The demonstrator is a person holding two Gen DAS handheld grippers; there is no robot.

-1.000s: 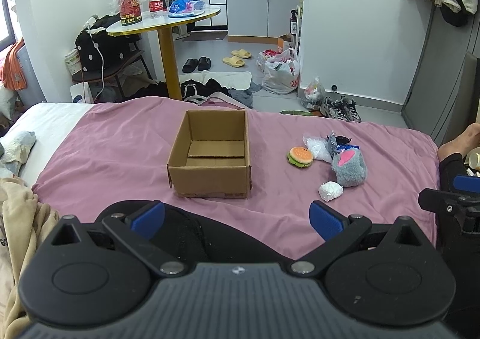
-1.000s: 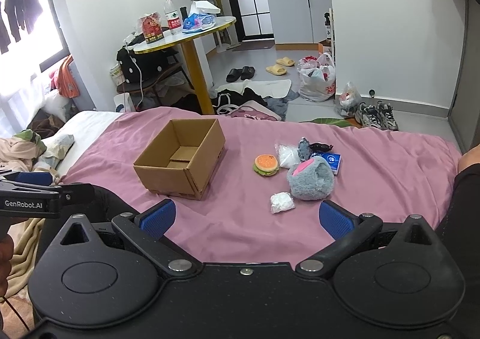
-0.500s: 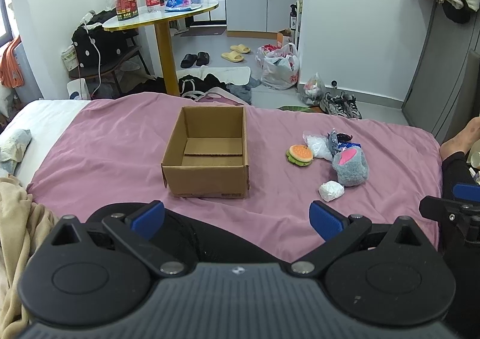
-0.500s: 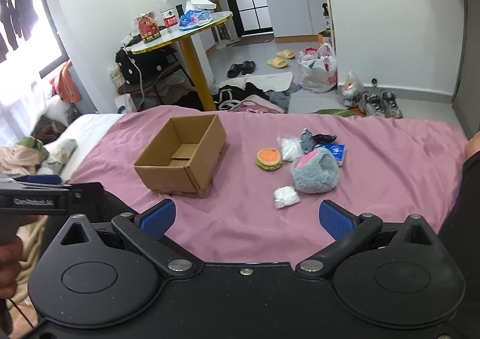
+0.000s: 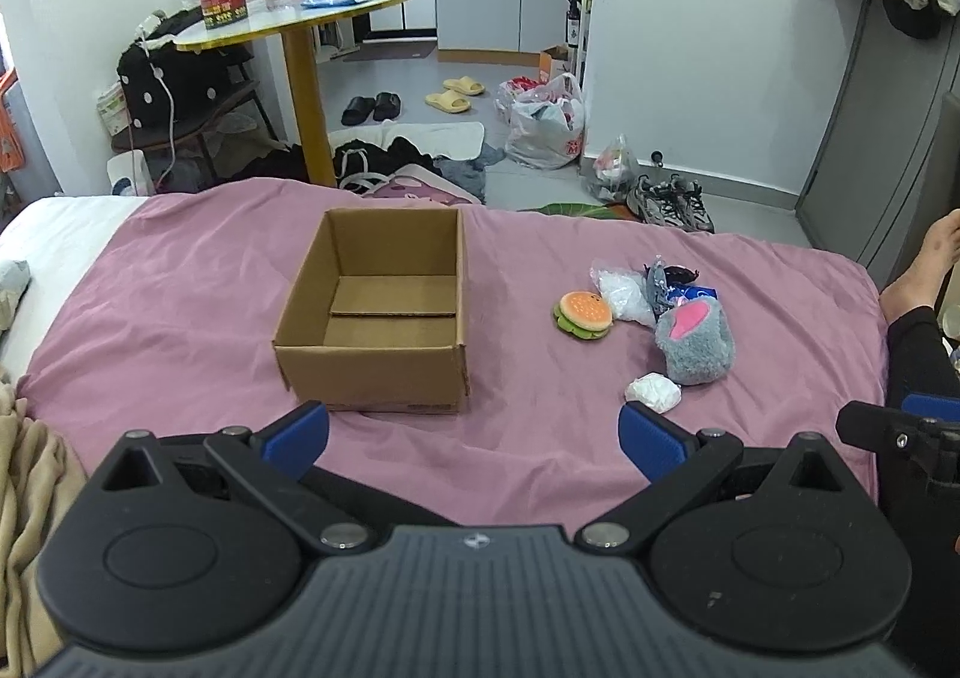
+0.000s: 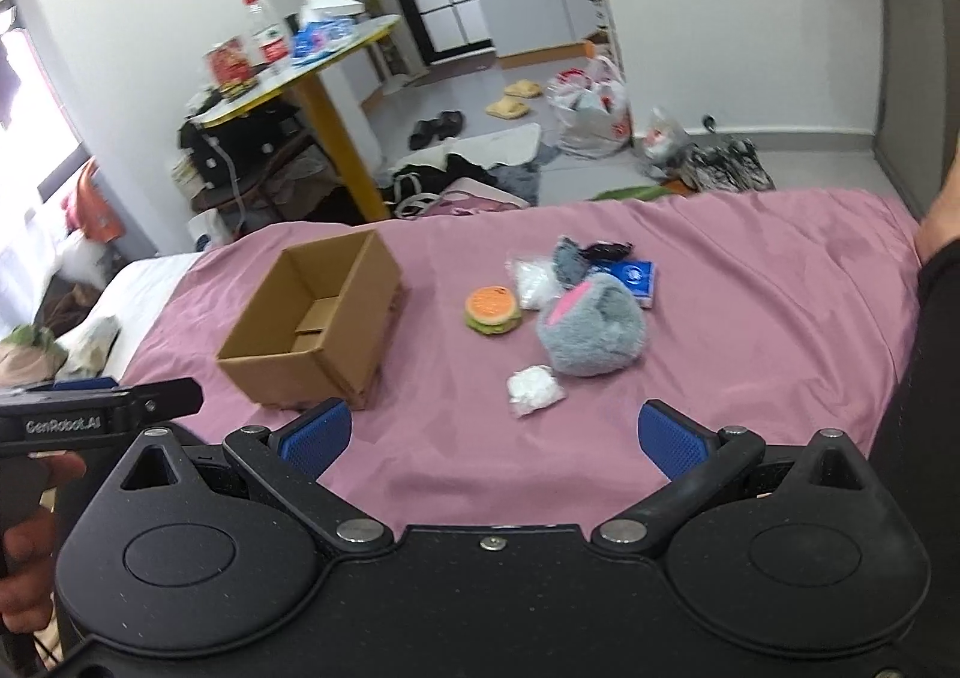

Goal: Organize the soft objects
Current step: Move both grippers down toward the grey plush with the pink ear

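An open, empty cardboard box (image 5: 384,318) (image 6: 312,318) stands on the pink bedspread (image 5: 180,306). To its right lie a burger-shaped plush (image 5: 582,315) (image 6: 492,312), a grey furry plush with a pink patch (image 5: 693,339) (image 6: 591,330), a small white packet (image 5: 653,391) (image 6: 534,390), a clear bag of white stuff (image 5: 624,288) and a blue pack (image 6: 633,276). My left gripper (image 5: 474,435) is open, low in front of the box. My right gripper (image 6: 492,435) is open too, just short of the white packet. Neither holds anything.
Beyond the bed's far edge stand a yellow round table (image 5: 300,18) with a bottle and bags, slippers, shoes and plastic bags (image 5: 546,120) on the floor. A beige blanket (image 5: 24,474) lies at the left. A person's leg and foot (image 5: 918,282) rest at the right.
Both grippers have moved forward toward the box and the toys, which look larger now. The right view has tilted and shifted closer to the white packet. Both stay open.
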